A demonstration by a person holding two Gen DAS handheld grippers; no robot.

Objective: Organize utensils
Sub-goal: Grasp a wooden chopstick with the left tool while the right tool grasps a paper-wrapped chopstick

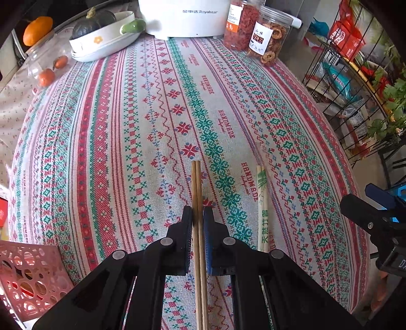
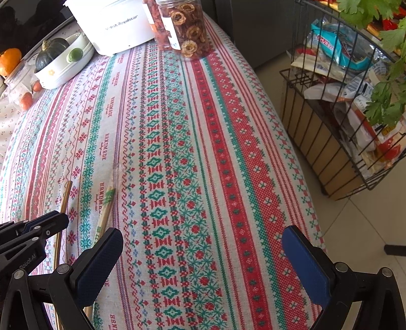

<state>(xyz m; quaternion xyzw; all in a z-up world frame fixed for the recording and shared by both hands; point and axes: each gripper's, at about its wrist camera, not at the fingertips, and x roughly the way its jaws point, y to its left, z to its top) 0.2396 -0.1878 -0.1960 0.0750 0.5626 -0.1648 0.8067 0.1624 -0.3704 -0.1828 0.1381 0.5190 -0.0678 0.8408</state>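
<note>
My left gripper [image 1: 197,215] is shut on a pair of brown wooden chopsticks [image 1: 196,185] that point forward over the patterned tablecloth [image 1: 127,127]. A second pair of pale chopsticks in a clear printed wrapper [image 1: 262,203] lies on the cloth just to their right. In the right wrist view my right gripper [image 2: 203,243] is open wide and empty above the cloth. There the wrapped chopsticks [image 2: 106,205] lie at its left, and the held brown chopsticks [image 2: 64,200] and the left gripper [image 2: 33,228] show at the far left.
A pink perforated basket [image 1: 28,276] sits at the near left. At the back stand a white Royalstar appliance [image 1: 185,17], two jars of dried food [image 1: 269,38], a white dish with a squash [image 1: 101,38] and a clear box of oranges [image 1: 48,66]. A black wire rack [image 2: 342,114] stands right of the table edge.
</note>
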